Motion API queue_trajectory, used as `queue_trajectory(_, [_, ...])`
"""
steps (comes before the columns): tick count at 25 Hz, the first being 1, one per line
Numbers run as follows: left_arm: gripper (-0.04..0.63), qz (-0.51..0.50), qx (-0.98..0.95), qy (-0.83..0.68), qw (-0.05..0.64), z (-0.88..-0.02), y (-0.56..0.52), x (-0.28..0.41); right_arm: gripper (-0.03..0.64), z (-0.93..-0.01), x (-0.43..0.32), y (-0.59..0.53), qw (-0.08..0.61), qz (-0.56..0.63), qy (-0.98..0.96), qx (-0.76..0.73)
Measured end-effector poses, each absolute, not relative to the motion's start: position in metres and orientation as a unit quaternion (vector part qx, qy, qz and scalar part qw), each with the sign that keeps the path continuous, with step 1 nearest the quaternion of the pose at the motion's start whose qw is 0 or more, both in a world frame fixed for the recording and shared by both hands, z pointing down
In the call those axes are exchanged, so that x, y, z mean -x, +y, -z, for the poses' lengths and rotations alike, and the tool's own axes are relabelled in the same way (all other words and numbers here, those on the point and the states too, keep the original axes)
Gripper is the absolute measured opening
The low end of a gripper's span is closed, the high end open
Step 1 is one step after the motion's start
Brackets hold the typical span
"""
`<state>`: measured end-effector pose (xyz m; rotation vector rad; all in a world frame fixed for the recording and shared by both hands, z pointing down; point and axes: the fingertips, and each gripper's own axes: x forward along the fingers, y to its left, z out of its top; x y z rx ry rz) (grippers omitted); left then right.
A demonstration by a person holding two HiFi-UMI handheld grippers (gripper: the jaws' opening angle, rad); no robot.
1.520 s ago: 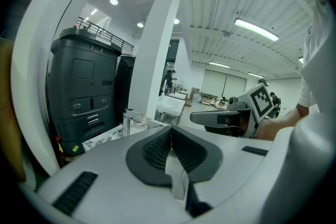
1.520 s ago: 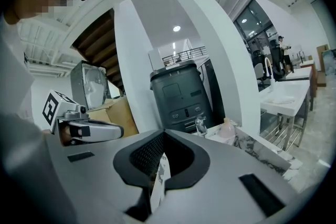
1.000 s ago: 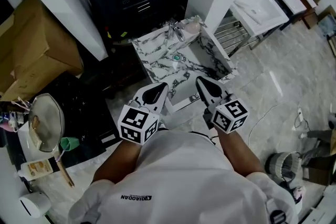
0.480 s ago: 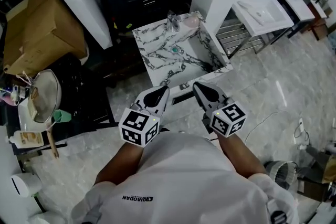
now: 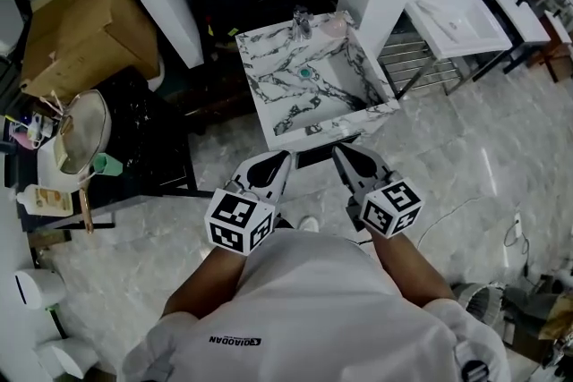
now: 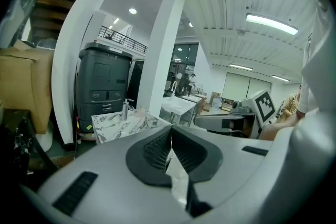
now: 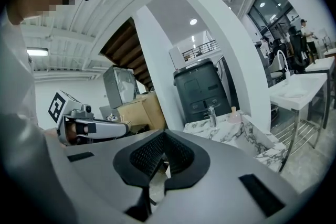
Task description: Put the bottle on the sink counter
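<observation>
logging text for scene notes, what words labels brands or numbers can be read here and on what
No text can be read with certainty.
Dark print on the white shirt: upside down in the head view, too small to read surely.
Label on the white bottle at the left: too small to read.
Two marker cubes: black-and-white square patterns only, no words.
</observation>
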<state>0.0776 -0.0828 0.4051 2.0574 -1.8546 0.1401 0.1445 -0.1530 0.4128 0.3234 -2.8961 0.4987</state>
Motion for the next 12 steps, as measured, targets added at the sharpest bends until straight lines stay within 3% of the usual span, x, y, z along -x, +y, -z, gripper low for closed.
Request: queue_trajectory(12, [0.015, -0.051, -0.723, -0.667, 0.173, -0.398, -0.071, -0.069, 0.04, -0.41, -0.146, -0.132, 0.095, -0.155, -0.979, -0.096])
